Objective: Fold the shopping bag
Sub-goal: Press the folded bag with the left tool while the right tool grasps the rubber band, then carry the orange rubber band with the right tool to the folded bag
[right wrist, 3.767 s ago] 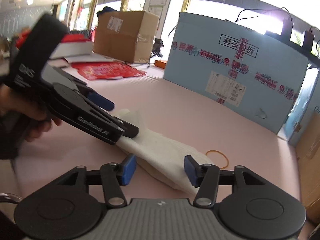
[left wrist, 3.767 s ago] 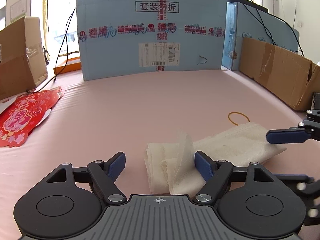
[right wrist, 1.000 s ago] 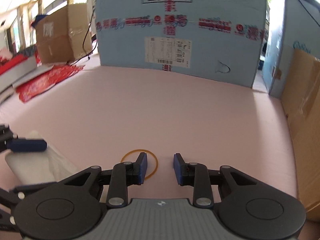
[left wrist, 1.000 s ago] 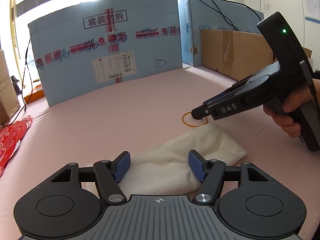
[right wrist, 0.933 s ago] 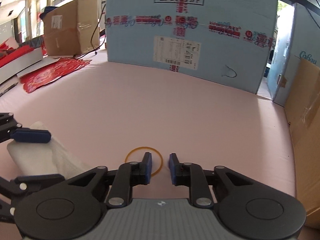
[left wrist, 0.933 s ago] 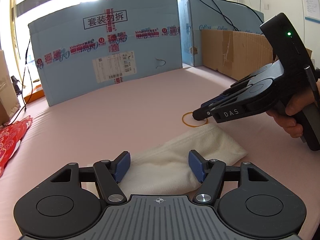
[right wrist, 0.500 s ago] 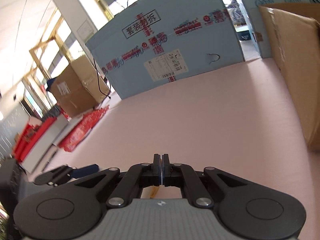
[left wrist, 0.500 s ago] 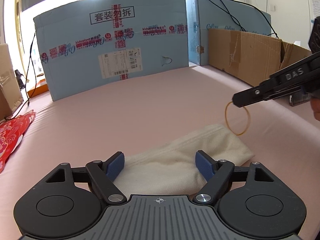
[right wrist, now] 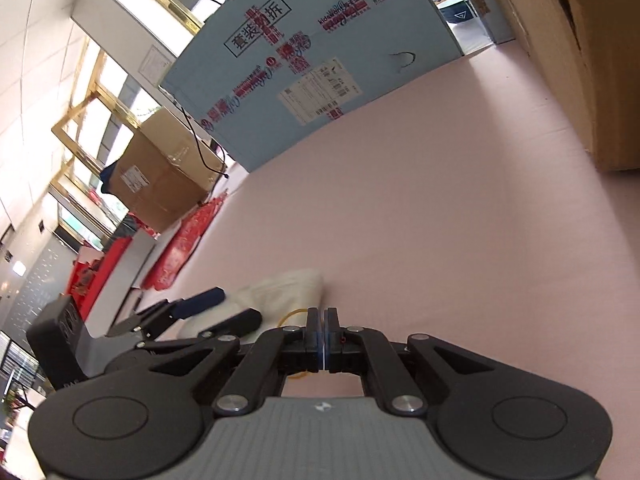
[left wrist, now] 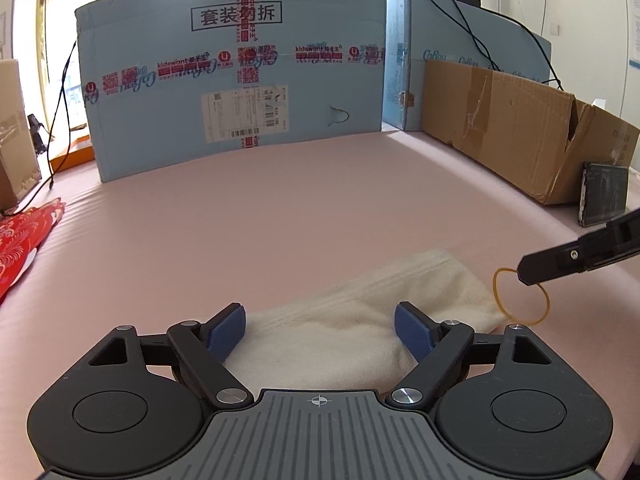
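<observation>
Folded cream shopping bag (left wrist: 360, 320), soft woven cloth in a narrow bundle, lies on the pink tabletop (left wrist: 320, 208). Left gripper (left wrist: 320, 330) sits with jaws spread wide, one blue pad at each side of the bag's near end, neither clearly pressing it. Right gripper (right wrist: 322, 316) has its jaws clenched on a thin yellow rubber band (left wrist: 520, 296), which hangs as a loop just beside the bag's far end. Brown corrugated carton (left wrist: 520, 128) stands at the right edge; its contents cannot be seen.
</observation>
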